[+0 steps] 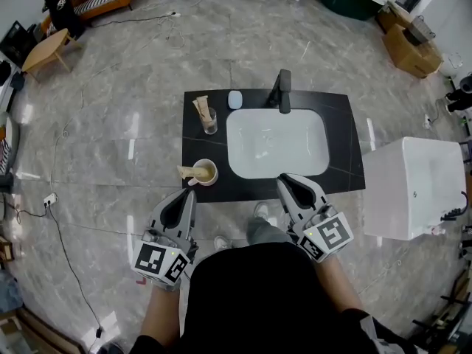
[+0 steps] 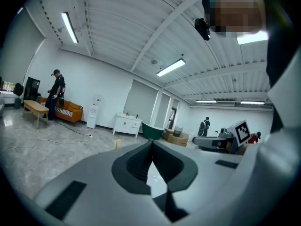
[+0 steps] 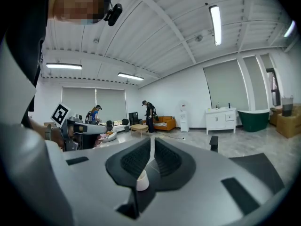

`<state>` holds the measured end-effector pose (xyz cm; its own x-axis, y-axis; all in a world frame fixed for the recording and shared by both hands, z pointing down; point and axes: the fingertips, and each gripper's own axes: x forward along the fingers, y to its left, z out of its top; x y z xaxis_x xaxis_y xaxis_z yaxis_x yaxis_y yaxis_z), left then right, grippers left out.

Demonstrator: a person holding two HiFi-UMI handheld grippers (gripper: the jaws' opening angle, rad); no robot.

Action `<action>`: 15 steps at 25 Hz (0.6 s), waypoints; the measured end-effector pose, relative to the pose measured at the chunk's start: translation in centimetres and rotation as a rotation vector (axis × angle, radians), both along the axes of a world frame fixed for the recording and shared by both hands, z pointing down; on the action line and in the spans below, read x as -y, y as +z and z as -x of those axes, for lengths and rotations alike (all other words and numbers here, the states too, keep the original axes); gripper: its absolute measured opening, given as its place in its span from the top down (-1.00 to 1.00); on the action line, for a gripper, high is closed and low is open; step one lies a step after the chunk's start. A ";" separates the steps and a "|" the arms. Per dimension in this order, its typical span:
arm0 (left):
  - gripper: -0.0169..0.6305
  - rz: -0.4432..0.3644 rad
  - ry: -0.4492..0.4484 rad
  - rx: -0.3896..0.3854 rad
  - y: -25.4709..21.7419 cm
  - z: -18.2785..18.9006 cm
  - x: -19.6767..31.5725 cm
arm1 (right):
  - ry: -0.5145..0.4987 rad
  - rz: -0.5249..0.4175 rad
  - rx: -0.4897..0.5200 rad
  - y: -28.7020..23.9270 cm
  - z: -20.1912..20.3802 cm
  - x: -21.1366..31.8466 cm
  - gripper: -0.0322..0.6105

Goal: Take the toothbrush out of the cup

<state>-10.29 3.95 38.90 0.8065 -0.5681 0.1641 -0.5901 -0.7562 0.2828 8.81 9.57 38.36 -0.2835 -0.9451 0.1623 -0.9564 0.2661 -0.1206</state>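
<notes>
**Head view only:** one black counter (image 1: 198,147) carrying one white basin (image 1: 276,142), one black faucet (image 1: 283,91), one pale oval item (image 1: 234,99) at the back edge, and two cups.
- Clear glass (image 1: 210,122) near the back left corner, with a tan item upright inside, too small to name.
- Beige cup (image 1: 207,172) at the front edge near the left corner. Toothbrush (image 1: 187,172) resting in it, wooden handle reaching out over the rim toward the left edge.
- Two grippers: left gripper (image 1: 189,195) at the front edge near the beige cup, right gripper (image 1: 285,180) over the front edge beside the basin.

**Gripper views only:** both pairs of jaws pressed together, nothing gripped. Ceiling strip lights (image 2: 69,27) overhead and the opposite gripper off to one side.
</notes>
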 end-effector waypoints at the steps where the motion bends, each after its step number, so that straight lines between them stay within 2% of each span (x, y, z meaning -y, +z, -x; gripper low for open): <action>1: 0.88 -0.002 -0.012 0.006 -0.1 -0.6 0.5 | -0.009 -0.004 0.001 -0.1 -0.8 0.6 0.76; 9: 0.88 -0.009 -0.113 0.057 -0.5 -5.1 2.8 | -0.085 0.000 0.028 0.2 -6.7 4.1 0.76; 15: 0.88 0.001 -0.201 0.100 0.4 -6.8 3.3 | -0.152 0.014 0.053 1.1 -9.6 6.1 0.76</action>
